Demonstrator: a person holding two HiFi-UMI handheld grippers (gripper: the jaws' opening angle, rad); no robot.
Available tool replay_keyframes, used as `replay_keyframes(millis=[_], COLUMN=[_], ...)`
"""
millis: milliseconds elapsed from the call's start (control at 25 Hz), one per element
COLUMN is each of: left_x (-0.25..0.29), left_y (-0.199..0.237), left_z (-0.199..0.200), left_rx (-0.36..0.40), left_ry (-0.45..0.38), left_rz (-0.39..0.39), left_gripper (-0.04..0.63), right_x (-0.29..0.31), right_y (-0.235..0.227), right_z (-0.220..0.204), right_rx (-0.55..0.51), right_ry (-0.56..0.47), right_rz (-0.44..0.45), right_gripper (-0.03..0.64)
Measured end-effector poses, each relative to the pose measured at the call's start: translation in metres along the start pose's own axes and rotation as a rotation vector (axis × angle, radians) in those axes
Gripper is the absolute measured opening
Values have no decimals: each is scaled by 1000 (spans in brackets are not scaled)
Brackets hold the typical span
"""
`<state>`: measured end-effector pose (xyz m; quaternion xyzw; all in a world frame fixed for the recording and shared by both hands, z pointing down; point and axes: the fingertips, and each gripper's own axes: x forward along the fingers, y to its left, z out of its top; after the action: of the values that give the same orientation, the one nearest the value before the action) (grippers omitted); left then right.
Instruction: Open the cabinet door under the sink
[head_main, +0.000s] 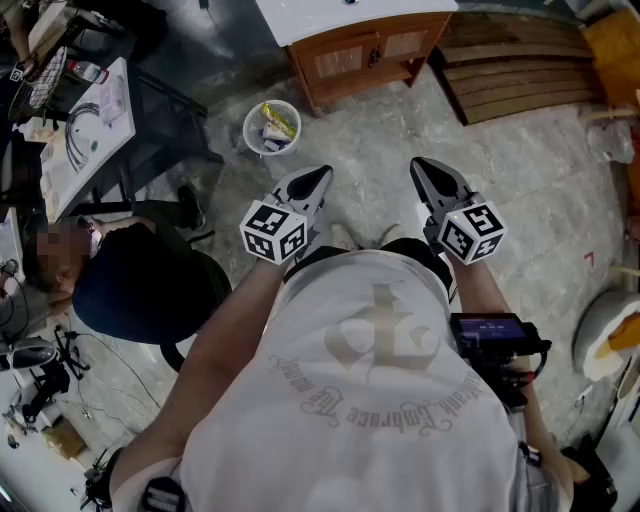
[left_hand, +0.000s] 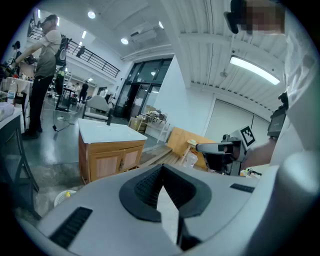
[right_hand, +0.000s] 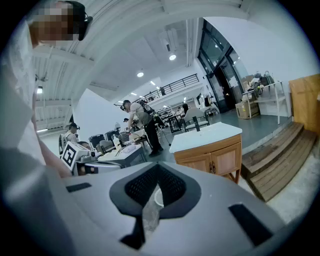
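Well, both claws, left (head_main: 319, 179) and right (head_main: 424, 171), are clenched on nothing, and the cabinet (head_main: 365, 55) stands well ahead across the floor with its doors shut. The walk in is my first worry: the bin (head_main: 271, 128) sits on the floor between my left claw and the cabinet, and I could kick it over. Arriving with the jaws pressed together would only knock the knobs (head_main: 373, 57), so I must open a claw first. Those knobs sit right beside each other at the seam — a sloppy reach might catch both. A hard tug could also drag the whole cabinet on its legs.
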<state>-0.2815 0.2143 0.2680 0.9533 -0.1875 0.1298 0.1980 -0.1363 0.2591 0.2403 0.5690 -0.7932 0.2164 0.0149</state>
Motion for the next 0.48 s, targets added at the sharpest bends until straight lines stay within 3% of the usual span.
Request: replay_keyframes(millis=[240, 480], left_x=[2, 1], left_y=[0, 7], left_z=[0, 1], left_rx=[-8, -21], left_ry=[5, 5], left_rz=[-4, -6], left_gripper=[11, 11], right_x=[-2, 4], right_y=[-6, -8], right_z=[7, 6], right_rx=[61, 62], right_ry=[-48, -29], right_rz=[-13, -44], right_gripper=[14, 14])
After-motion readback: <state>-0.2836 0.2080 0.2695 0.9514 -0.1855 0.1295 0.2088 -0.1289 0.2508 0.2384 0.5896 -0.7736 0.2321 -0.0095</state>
